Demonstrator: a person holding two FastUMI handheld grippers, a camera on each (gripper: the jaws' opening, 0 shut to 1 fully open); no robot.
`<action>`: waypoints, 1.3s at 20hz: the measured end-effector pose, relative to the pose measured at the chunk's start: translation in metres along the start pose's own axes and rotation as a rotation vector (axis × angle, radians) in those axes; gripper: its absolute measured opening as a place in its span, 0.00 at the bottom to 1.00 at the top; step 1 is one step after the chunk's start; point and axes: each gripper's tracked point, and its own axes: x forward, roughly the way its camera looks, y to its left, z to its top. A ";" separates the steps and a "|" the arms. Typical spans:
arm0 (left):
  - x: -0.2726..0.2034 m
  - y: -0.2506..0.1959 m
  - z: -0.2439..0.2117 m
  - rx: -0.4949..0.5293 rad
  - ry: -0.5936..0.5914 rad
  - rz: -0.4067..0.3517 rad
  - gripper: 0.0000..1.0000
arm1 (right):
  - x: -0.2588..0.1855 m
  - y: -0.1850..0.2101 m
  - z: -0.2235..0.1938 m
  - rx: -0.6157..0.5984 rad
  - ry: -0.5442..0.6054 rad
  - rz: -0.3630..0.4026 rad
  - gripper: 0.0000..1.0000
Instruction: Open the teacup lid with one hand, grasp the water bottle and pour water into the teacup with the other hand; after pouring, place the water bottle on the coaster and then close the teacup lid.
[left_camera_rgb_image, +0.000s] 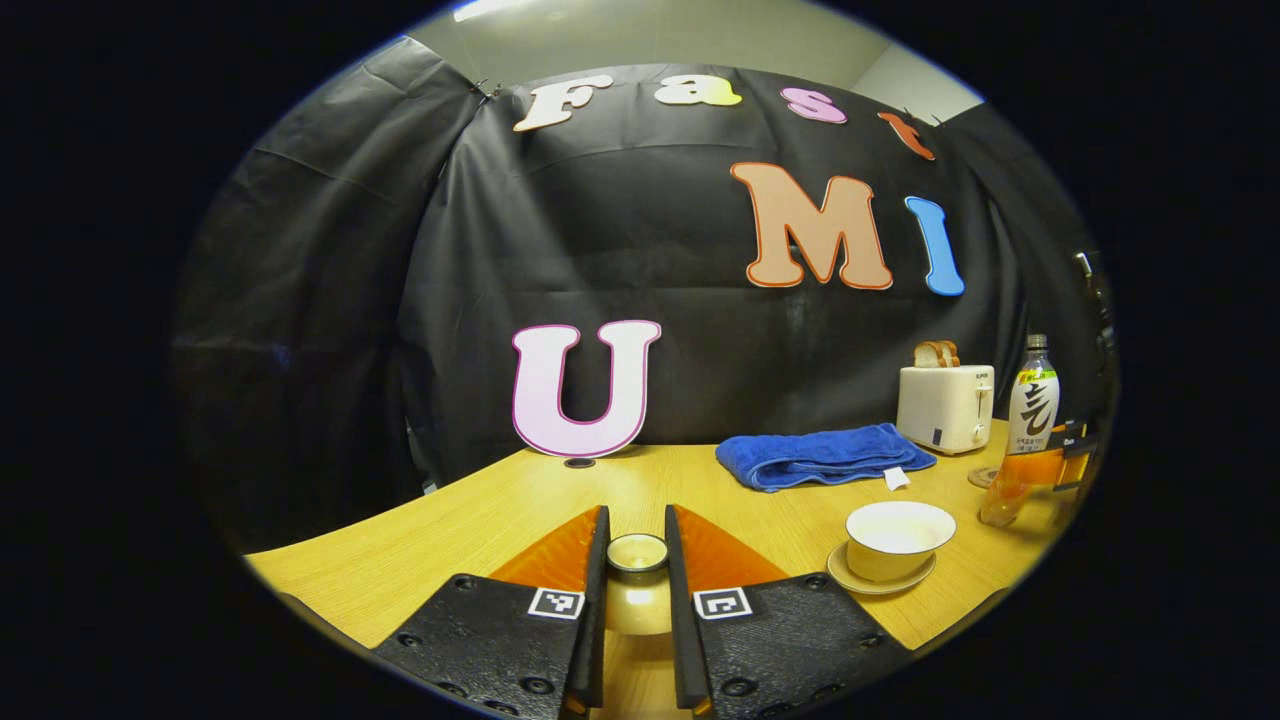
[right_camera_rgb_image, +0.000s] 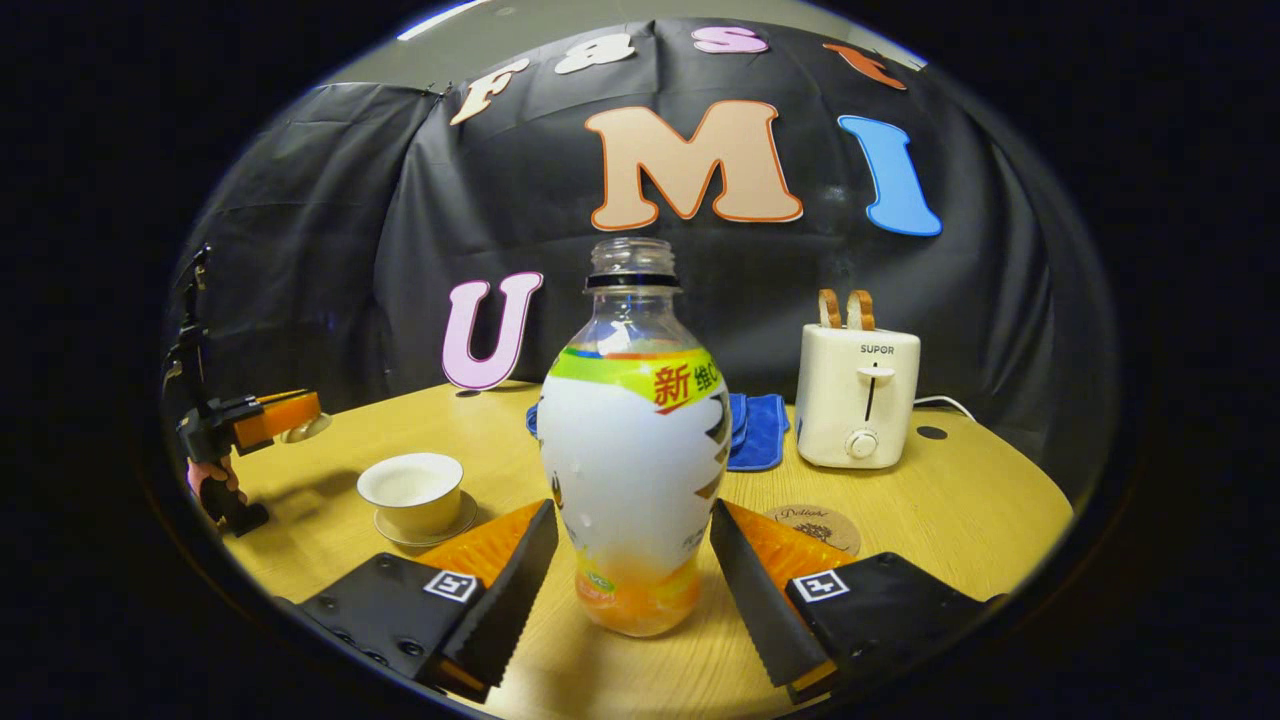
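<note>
Left gripper (left_camera_rgb_image: 637, 560): pinches teacup lid (left_camera_rgb_image: 637, 552), held clear of teacup (left_camera_rgb_image: 898, 540).
Right gripper (right_camera_rgb_image: 633, 560): spread around water bottle (right_camera_rgb_image: 633, 450); should close squarely on it before lifting.

Left claw (left_camera_rgb_image: 637, 590) clamps lid (left_camera_rgb_image: 637, 552); teacup (left_camera_rgb_image: 898, 540) uncovered.

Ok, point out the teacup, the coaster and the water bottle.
teacup (right_camera_rgb_image: 411, 490): right gripper view, on its outer wall.
coaster (right_camera_rgb_image: 815, 524): right gripper view, on its printed top.
water bottle (right_camera_rgb_image: 630, 450): right gripper view, on its label.
</note>
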 end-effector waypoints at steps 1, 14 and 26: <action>0.000 -0.001 0.000 0.000 0.001 0.000 0.26 | 0.002 0.000 0.000 0.003 0.004 -0.002 0.90; 0.001 -0.001 -0.003 -0.002 0.000 -0.007 0.25 | -0.005 -0.011 0.018 -0.145 -0.022 -0.106 0.67; 0.000 -0.002 -0.002 -0.003 0.000 -0.007 0.25 | 0.005 0.004 0.091 -0.876 -0.093 -0.201 0.67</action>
